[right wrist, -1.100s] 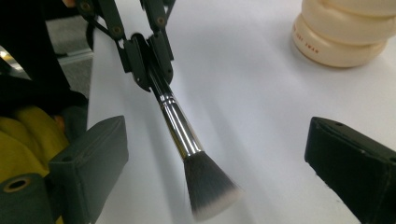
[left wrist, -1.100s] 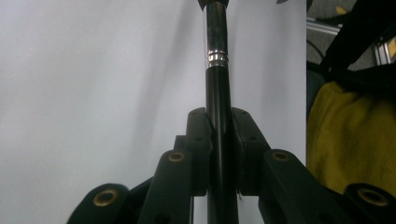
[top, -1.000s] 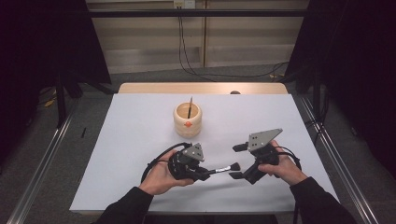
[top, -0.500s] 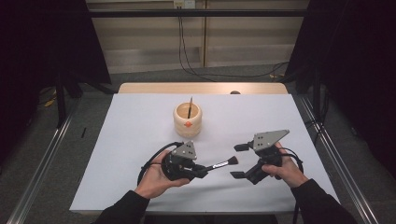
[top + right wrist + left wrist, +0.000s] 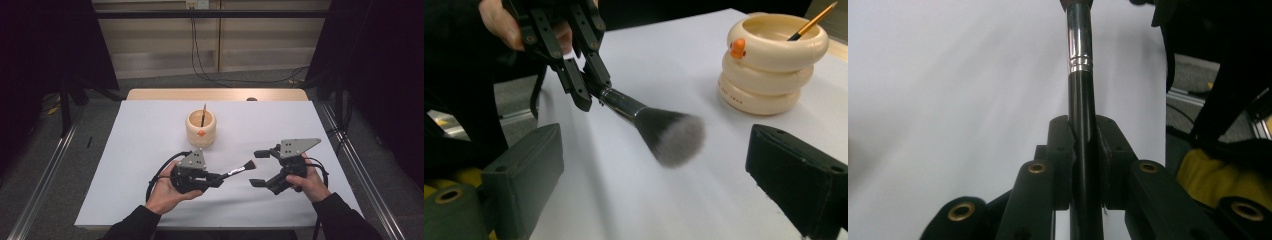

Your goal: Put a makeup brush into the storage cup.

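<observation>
Between black jaws — slim glossy brush [image 5: 1082, 125], fluffy-tipped

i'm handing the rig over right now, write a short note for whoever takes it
Left tool: shut on the black-handled makeup brush with grey-tipped bristles, held above the white table cover, bristles toward the right tool.
Right tool: open, empty, facing the bristles.
Cream ringed cup with an orange knob: behind both tools, with a thin brush standing in it.
Done: brush picked up.
Left: probably place it in the cup.
</observation>
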{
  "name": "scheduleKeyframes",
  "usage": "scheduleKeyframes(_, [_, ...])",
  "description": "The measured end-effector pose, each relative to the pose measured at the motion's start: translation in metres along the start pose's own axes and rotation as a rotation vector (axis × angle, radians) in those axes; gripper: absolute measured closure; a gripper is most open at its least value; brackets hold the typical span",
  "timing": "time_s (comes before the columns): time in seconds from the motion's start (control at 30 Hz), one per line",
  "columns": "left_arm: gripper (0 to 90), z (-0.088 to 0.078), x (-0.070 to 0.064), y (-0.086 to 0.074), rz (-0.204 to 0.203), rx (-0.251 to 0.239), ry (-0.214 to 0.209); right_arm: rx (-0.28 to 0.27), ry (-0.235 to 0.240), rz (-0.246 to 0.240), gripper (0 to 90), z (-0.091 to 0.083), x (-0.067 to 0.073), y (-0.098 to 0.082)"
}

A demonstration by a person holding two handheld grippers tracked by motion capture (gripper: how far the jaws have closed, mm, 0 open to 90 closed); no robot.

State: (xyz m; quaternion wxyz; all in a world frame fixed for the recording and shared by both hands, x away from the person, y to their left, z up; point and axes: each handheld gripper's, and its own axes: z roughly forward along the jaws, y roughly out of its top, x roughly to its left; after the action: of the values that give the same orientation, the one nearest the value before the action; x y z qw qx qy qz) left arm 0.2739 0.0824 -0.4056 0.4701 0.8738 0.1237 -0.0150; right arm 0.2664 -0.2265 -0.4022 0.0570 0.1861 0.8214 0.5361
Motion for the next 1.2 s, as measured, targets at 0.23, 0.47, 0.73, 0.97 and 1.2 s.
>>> scheduleKeyframes(0.23, [79.2,-0.003,0.0,0.0,-0.012,-0.083,0.019,-0.056,-0.014,0.018,8.7,-0.005,-0.001,0.002])
scheduleKeyframes(0.47, [79.2,-0.008,0.003,0.0,-0.03,-0.154,0.042,-0.104,-0.016,0.001,11.0,-0.005,0.001,0.005])
scheduleKeyframes(0.73, [79.2,-0.006,0.002,-0.003,-0.025,-0.218,0.075,-0.147,-0.032,0.02,14.7,-0.004,0.002,0.008])
scheduleKeyframes(0.97, [79.2,-0.002,-0.001,-0.002,-0.014,-0.253,0.057,-0.147,-0.033,0.026,21.2,-0.002,0.002,0.008])
scheduleKeyframes(1.2, [79.2,0.001,-0.003,-0.002,-0.009,-0.245,0.046,-0.156,-0.006,0.032,34.1,0.0,0.001,0.008])
